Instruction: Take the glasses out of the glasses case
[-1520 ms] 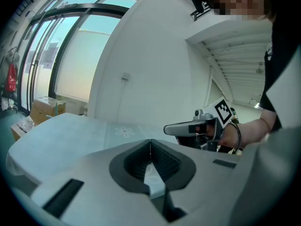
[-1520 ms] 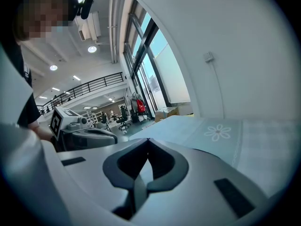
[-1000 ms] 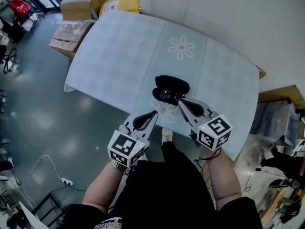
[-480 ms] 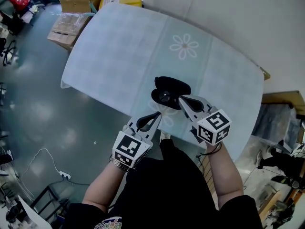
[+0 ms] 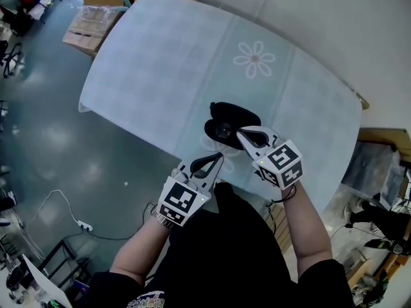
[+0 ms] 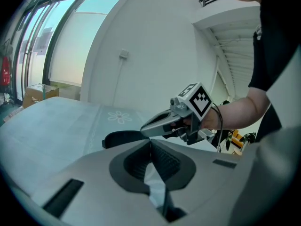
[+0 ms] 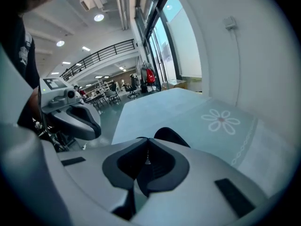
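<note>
Head view: oval black glasses case (image 5: 234, 113), open, on pale flower-print tabletop (image 5: 160, 63); glasses (image 5: 223, 131) inside; right gripper (image 5: 241, 133) at case's 4 o'clock.
Left gripper view: left gripper (image 6: 150, 144), ribbed fingers pressed together, empty.
Right gripper view: fingers closed tip-to-tip.

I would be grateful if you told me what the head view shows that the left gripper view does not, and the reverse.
Only the head view shows the glasses lying inside the open glasses case, with the tip of the right gripper at them. Only the left gripper view shows the left gripper from behind, its tongs closed on nothing, and the tall windows. Both show the dark case, the right gripper, the flower print and the pale blue tablecloth.
</note>
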